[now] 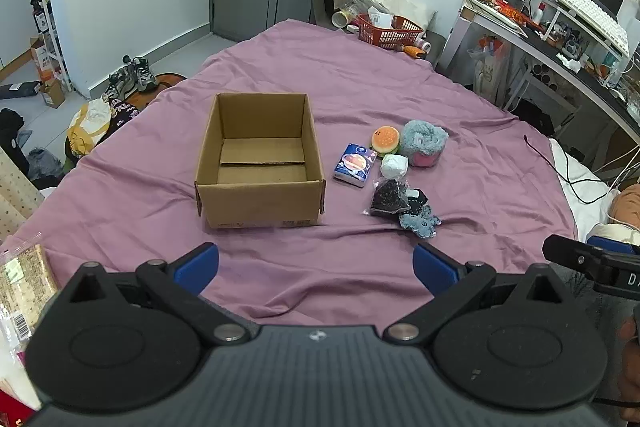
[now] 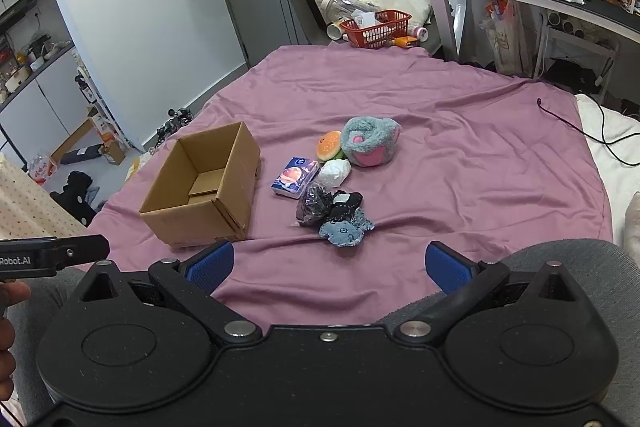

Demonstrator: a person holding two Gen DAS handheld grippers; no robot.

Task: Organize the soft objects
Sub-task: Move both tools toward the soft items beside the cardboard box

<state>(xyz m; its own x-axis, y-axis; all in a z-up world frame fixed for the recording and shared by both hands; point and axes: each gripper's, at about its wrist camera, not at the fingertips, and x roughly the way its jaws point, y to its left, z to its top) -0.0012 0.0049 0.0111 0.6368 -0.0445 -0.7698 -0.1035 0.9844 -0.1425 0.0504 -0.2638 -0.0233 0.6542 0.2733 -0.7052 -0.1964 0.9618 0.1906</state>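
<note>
An open, empty cardboard box (image 1: pixel 260 163) (image 2: pixel 204 187) stands on the purple bedsheet (image 1: pixel 360 87). To its right lies a cluster of soft items: a burger plush (image 1: pixel 385 139) (image 2: pixel 329 145), a fluffy grey-and-pink plush (image 1: pixel 423 143) (image 2: pixel 371 141), a blue tissue pack (image 1: pixel 354 165) (image 2: pixel 295 177), a white soft ball (image 1: pixel 394 166) (image 2: pixel 335 173), a dark bagged item (image 1: pixel 389 197) (image 2: pixel 313 206), black socks (image 2: pixel 345 203) and a grey-blue cloth (image 1: pixel 419 221) (image 2: pixel 345 231). My left gripper (image 1: pixel 316 267) and right gripper (image 2: pixel 328 265) are open, empty, hovering near the bed's front.
A red basket (image 1: pixel 386 31) (image 2: pixel 376 27) and bottles sit on the floor beyond the bed. A cluttered desk (image 1: pixel 560 39) stands at right. A black cable (image 2: pixel 580 125) trails onto the sheet. Shoes and bags lie on the floor at left.
</note>
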